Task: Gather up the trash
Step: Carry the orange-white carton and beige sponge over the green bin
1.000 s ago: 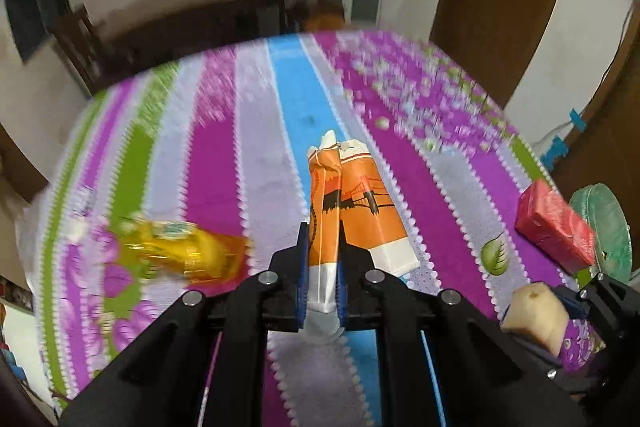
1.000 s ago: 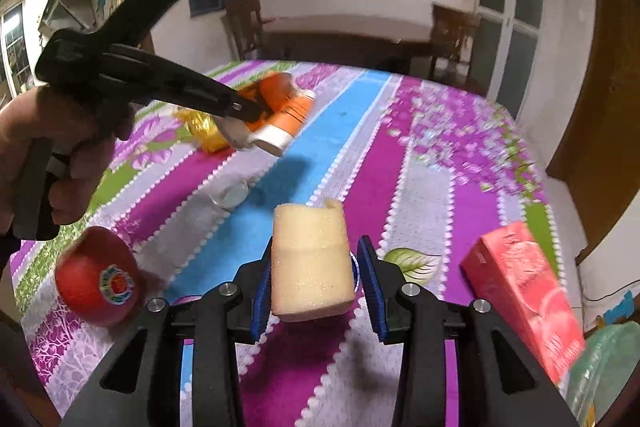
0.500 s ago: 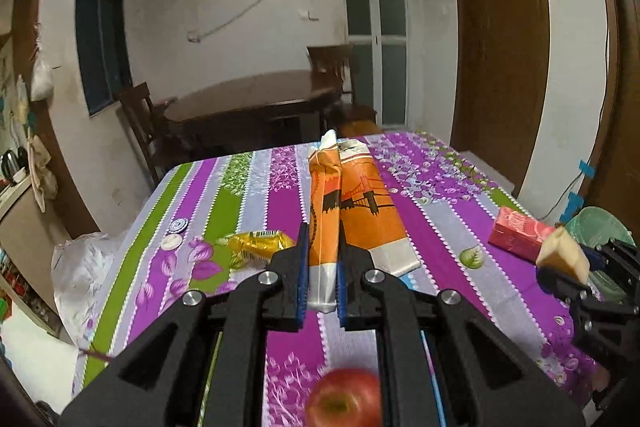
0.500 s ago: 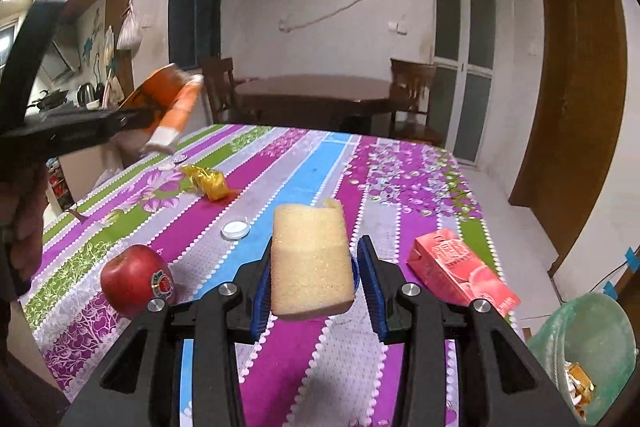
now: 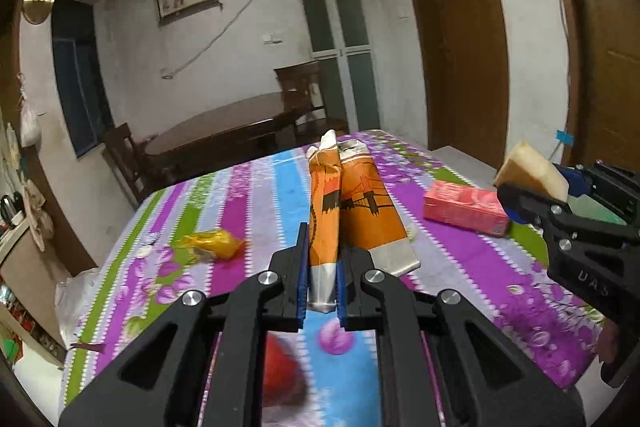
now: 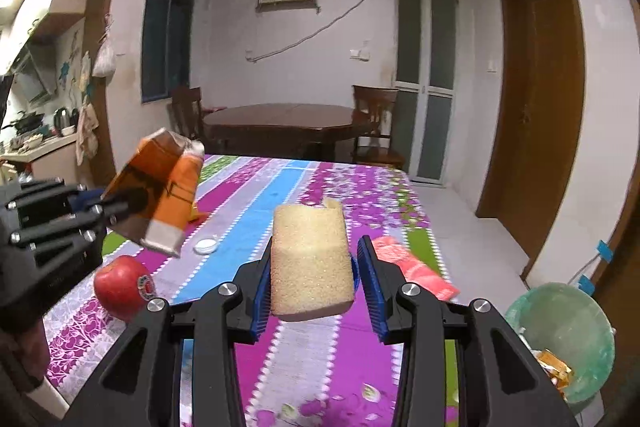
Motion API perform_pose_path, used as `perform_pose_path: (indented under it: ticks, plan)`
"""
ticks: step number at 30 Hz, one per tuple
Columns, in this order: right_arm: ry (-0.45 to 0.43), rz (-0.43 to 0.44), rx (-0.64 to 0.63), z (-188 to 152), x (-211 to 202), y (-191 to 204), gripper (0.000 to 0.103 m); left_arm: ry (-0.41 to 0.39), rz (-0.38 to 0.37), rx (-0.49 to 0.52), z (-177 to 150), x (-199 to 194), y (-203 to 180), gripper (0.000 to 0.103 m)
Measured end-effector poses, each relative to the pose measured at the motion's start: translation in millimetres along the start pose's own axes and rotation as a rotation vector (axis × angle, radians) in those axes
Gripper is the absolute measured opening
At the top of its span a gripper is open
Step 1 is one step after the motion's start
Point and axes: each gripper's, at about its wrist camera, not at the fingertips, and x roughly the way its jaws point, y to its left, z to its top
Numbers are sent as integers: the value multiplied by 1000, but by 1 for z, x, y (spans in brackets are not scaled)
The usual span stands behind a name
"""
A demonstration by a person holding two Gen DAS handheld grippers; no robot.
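Over the striped purple tablecloth (image 6: 320,343) I now hold both loads higher than a second ago: left gripper (image 5: 322,281) clenched on the flattened orange carton (image 5: 344,211), right gripper (image 6: 316,285) grasping the beige sponge block (image 6: 310,259); green plastic bin (image 6: 568,331) comes into view, so disposal follows

Open striped tablecloth (image 6: 276,195) ahead, red apple (image 6: 122,287) left – pink carton (image 6: 416,269) right

Apple (image 6: 122,287) left of cap (image 6: 206,246)
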Motion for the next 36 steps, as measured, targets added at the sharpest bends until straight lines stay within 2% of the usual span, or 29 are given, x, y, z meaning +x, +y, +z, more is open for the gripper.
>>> perform_pose_path:
  ticks: [13,18,29,36]
  plan:
    - [-40,-93,36,1,-54,-50,40,-51,-76,35,11,-17,-47,9]
    - [-48,-136,46,1,-75,-77,40,-67,-130,55,19,-21,-73,9]
    - [-34,-261,94,-8,-112,-168,40,-86,-283,92,43,-5,-141,9]
    - [-1,-362,132,-22,-131,-246,40,-81,-376,136,61,16,-193,9]
